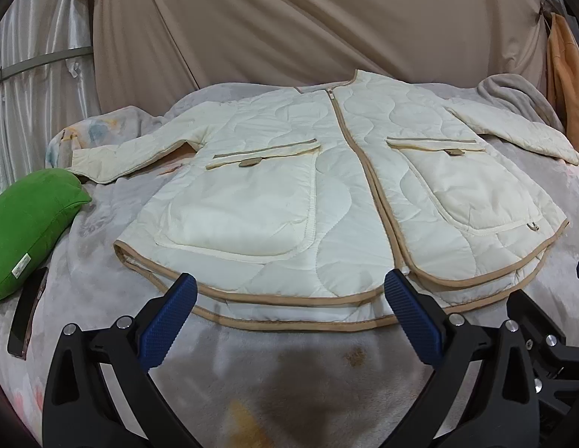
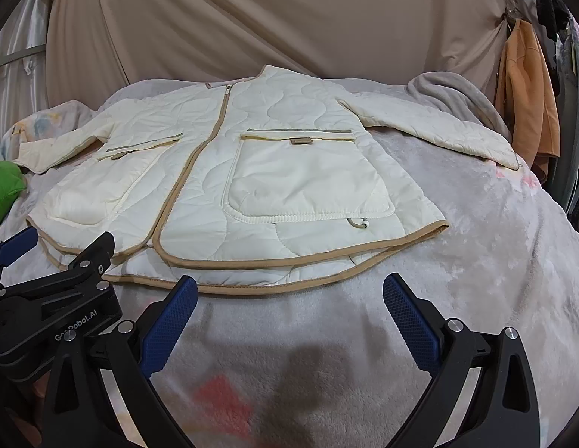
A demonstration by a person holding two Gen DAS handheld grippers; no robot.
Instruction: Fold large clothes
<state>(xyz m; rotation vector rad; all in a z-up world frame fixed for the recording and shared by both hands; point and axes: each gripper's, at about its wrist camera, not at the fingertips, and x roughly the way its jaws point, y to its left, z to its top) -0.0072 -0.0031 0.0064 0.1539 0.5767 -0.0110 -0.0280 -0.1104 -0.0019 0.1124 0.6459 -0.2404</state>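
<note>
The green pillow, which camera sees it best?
The left wrist view. There the green pillow shows nearly whole, lying on the grey blanket left of the cream jacket, with a small tag visible at its lower corner. The right wrist view catches only a green sliver at its left edge.

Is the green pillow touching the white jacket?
Apart. In the left wrist view, grey blanket shows between the green pillow and the white jacket.

Soft grey blanket (image 1: 102, 280) over the bed, big brown curtain (image 1: 289, 18) behind, shiny white curtain (image 1: 31, 74) at left.
</note>
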